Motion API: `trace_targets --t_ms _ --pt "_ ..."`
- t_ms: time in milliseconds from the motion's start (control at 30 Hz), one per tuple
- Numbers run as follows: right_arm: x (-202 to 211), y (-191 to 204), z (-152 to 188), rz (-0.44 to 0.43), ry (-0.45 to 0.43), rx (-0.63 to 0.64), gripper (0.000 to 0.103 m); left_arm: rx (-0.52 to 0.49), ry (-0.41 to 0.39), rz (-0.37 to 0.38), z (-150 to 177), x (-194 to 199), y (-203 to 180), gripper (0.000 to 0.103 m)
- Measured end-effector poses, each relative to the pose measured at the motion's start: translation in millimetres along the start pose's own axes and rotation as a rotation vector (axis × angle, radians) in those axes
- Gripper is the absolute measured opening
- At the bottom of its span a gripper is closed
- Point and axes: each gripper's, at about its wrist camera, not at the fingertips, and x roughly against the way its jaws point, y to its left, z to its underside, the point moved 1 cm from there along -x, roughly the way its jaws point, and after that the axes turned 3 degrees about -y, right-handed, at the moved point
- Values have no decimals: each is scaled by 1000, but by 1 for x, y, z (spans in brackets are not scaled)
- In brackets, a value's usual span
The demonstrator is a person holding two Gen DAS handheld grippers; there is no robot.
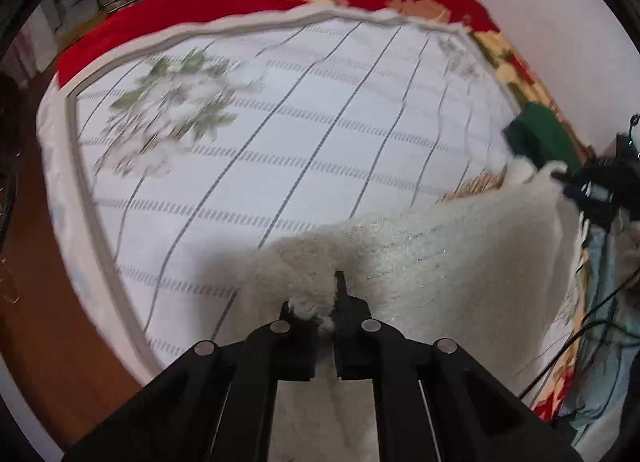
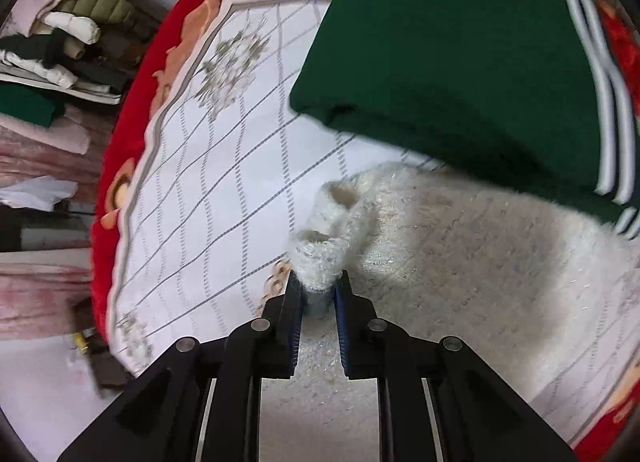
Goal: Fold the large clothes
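Bed sheet [image 1: 280, 134]: keep its striped middle free as the landing place.
White fuzzy sweater [image 1: 460, 246]: near bed edge, beside the green garment [image 2: 460, 62] (don't snag it).
Left gripper [image 1: 316, 302]: clamped on the sweater's edge; lift evenly.
Right gripper [image 2: 318, 290]: narrow, pinching bunched knit.

Home bedroom: bed [image 1: 280, 166], piled clothes [image 2: 68, 42]

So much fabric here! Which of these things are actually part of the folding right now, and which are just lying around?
In use:
- fluffy white sweater
- left gripper, shut on its edge
- right gripper, shut on a bunched part
- white striped sheet, the folding surface

Just lying about:
- folded green garment
- red floral blanket underneath
- clothes pile
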Motion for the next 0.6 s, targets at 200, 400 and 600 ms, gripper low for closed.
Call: trace_targets --t_ms 200,400,600 --pt "9 -1 14 -103 4 -12 42 80 58 -44 11 -34 29 4" --pt "30 12 26 -111 -53 61 42 67 43 -52 10 -38 25 4" --pt "-69 16 -2 12 58 56 29 56 63 -52 9 -41 23 10"
